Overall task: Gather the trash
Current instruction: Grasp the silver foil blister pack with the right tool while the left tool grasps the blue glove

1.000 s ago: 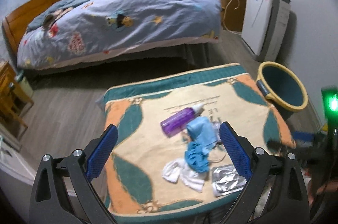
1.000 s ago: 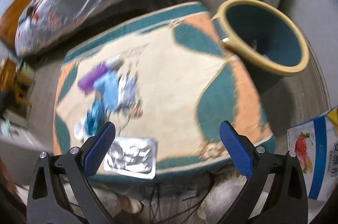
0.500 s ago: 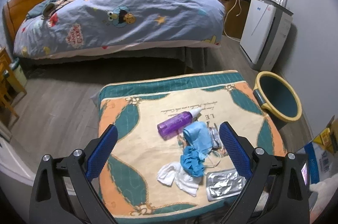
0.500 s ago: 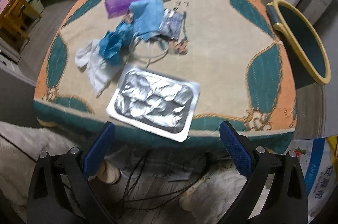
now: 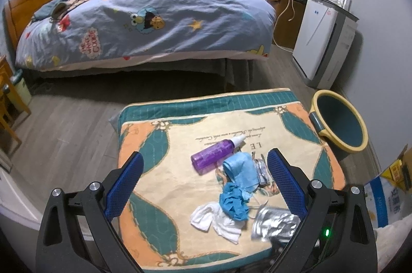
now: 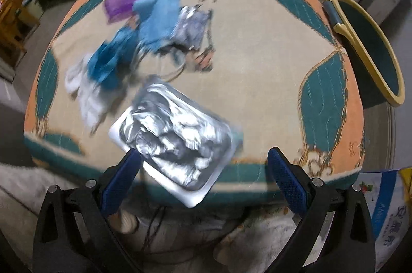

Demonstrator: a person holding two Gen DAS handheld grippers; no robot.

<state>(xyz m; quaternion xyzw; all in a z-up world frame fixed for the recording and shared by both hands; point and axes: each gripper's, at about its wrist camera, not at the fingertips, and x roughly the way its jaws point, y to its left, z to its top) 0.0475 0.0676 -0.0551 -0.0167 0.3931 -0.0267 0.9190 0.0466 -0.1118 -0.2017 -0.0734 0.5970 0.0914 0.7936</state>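
On a patterned cushion (image 5: pixel 164 149) (image 6: pixel 257 41) lies a heap of trash: a purple bottle (image 5: pixel 215 152) (image 6: pixel 131 1), blue masks and a crumpled blue glove (image 5: pixel 237 185) (image 6: pixel 154 20), white tissue (image 5: pixel 216 217) (image 6: pixel 85 95), and a silver foil tray (image 5: pixel 274 221) (image 6: pixel 177 141) at the near edge. My left gripper (image 5: pixel 203 185) hangs open above the heap. Open too, my right gripper (image 6: pixel 203 175) is right over the foil tray, whose near corner juts past the cushion edge between the fingers. This view is motion-blurred.
A yellow-rimmed teal bin (image 5: pixel 340 121) (image 6: pixel 370 46) stands on the floor right of the cushion. A bed (image 5: pixel 144 20) fills the far room, a white appliance (image 5: pixel 322 38) is against the right wall. A printed bag (image 5: pixel 388 198) (image 6: pixel 386 211) lies near right.
My right gripper has swung from the bin side toward the heap and come down close over the foil tray. The left gripper rose and drew back slightly; the trash has not moved.
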